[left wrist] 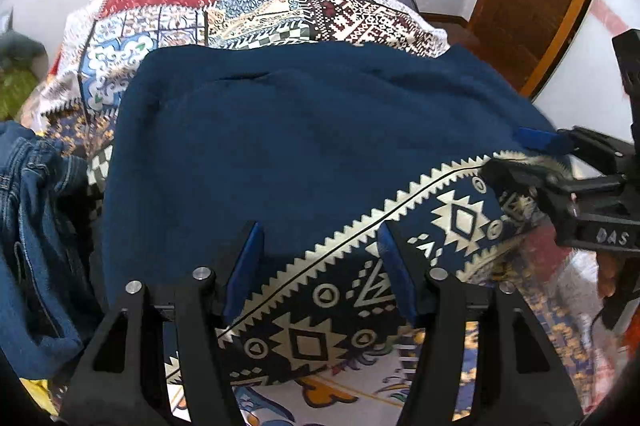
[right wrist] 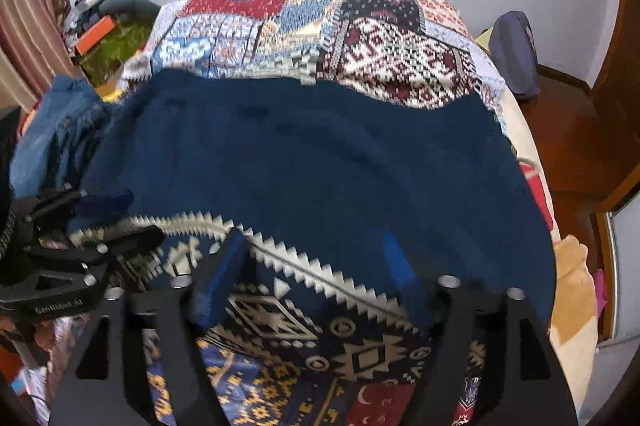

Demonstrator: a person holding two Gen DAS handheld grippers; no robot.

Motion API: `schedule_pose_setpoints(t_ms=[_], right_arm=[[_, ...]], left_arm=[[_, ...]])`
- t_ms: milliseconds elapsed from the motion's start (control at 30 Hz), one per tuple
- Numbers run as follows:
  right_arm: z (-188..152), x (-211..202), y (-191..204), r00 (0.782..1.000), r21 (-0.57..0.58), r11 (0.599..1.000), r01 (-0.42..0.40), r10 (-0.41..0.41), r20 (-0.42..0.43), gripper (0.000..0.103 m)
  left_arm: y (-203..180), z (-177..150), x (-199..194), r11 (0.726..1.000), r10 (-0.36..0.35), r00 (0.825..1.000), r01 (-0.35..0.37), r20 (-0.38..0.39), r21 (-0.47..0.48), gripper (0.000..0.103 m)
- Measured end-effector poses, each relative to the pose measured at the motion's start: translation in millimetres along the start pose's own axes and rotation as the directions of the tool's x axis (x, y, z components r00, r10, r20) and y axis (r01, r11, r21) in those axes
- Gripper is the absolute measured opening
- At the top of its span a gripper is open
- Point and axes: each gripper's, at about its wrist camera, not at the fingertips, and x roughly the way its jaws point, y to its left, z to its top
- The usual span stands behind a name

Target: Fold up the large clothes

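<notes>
Right now a patchwork bedspread (left wrist: 256,6) covers the bed, and the large navy garment (left wrist: 300,146) lies spread on it. Both grippers, left (left wrist: 320,266) and right (right wrist: 316,270), gape wide above its patterned hem (left wrist: 400,210).

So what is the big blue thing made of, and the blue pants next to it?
The big blue garment looks like a soft knit, maybe wool or fleece: matte, fuzzy surface, with a woven-looking cream zigzag band along its near edge. The blue pants look like denim: visible seams, stitching and faded patches. Both are guesses from looks alone.
</notes>
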Motion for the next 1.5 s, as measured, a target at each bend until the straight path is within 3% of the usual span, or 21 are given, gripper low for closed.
schedule_pose_setpoints(t_ms=[33, 233, 400, 567, 667, 733, 800, 900, 1000, 1067, 1300, 1367, 1500], right_arm=[[-4, 3, 0, 1.000, -0.016, 1.000, 0.013, -0.013, -0.005, 0.087], [-20, -4, -16, 1.000, -0.006, 1.000, 0.013, -0.013, 0.004, 0.094], [-34, -14, -25, 0.996, 0.002, 0.996, 0.093, -0.093, 0.014, 0.094], [-49, -23, -31, 0.989, 0.009, 0.989, 0.149, -0.149, 0.005, 0.094], [-54, -28, -33, 0.989, 0.016, 0.989, 0.145, -0.145, -0.012, 0.094], [-56, -32, -34, 0.991, 0.024, 0.990, 0.137, -0.137, -0.010, 0.094], [-59, -39, -34, 0.992, 0.038, 0.991, 0.127, -0.127, 0.000, 0.094], [-61, -46, -34, 0.993, 0.062, 0.991, 0.116, -0.117, 0.018, 0.094], [-62, -51, -33, 0.994, 0.073, 0.992, 0.106, -0.109, 0.030, 0.094], [-62, -51, -31, 0.994, 0.075, 0.992, 0.106, -0.108, 0.030, 0.094], [-63, -52, -23, 0.994, 0.049, 0.994, 0.099, -0.100, 0.037, 0.094], [-62, -52, -21, 0.993, 0.041, 0.993, 0.107, -0.108, 0.039, 0.094], [-63, -48, -21, 0.991, 0.038, 0.992, 0.124, -0.125, 0.037, 0.094]], left_arm=[[0, -3, 1, 1.000, 0.025, 1.000, -0.025, 0.005, 0.000, 0.069], [17, -22, -7, 0.996, 0.056, 0.998, -0.054, 0.035, -0.064, 0.081], [40, -33, -14, 0.988, 0.048, 0.998, -0.044, 0.028, -0.145, 0.082], [50, -44, -27, 0.983, 0.099, 0.995, -0.093, 0.033, -0.161, 0.082], [59, -57, -36, 0.975, 0.129, 0.991, -0.121, 0.033, -0.186, 0.082], [69, -67, -44, 0.965, 0.101, 0.995, -0.092, 0.025, -0.247, 0.082], [79, -79, -50, 0.944, 0.034, 0.999, -0.024, 0.026, -0.328, 0.082], [92, -96, -56, 0.883, -0.077, 0.996, 0.090, 0.047, -0.461, 0.082], [99, -109, -55, 0.799, -0.220, 0.971, 0.232, 0.090, -0.555, 0.082], [99, -110, -52, 0.765, -0.273, 0.955, 0.287, 0.113, -0.576, 0.082], [101, -90, -21, 0.689, -0.346, 0.921, 0.380, 0.180, -0.617, 0.082], [102, -81, -13, 0.681, -0.358, 0.910, 0.409, 0.210, -0.608, 0.081], [99, -64, -1, 0.679, -0.312, 0.915, 0.403, 0.256, -0.614, 0.074]])
